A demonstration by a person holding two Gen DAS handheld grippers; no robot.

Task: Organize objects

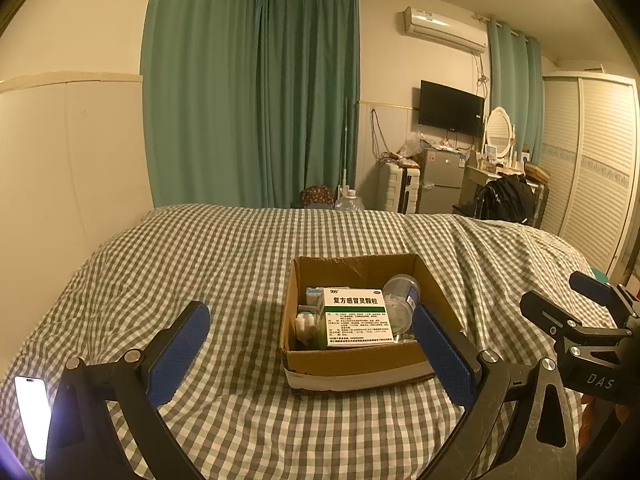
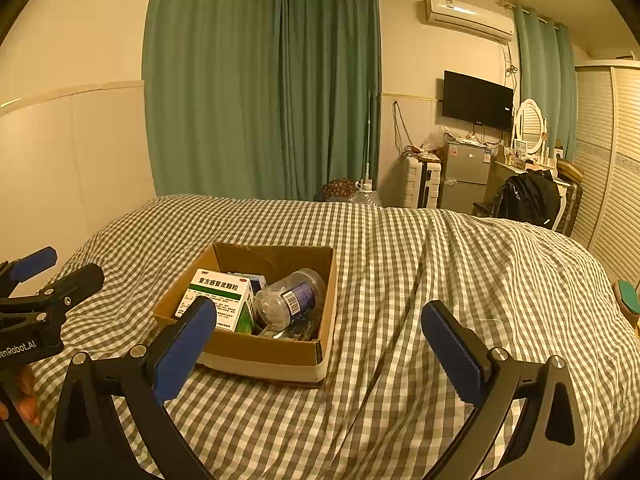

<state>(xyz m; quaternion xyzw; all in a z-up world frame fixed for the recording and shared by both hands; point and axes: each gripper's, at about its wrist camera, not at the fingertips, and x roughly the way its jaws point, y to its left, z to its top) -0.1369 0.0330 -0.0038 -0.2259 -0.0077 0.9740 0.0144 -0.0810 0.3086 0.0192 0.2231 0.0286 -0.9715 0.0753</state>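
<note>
Sitting on bed, cardboard box (image 1: 352, 360) w/ white-green med carton (image 1: 358, 316); both grippers released.

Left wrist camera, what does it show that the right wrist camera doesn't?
Only the left wrist view shows a lit phone at the lower left edge and the small white and blue packs in the box's left side. Only the right wrist view shows a teal-topped object at the bed's right edge. Both show the cardboard box on the checked bedspread, the white medicine carton, the clear plastic jar, and both claws open, left claw, right claw.
</note>
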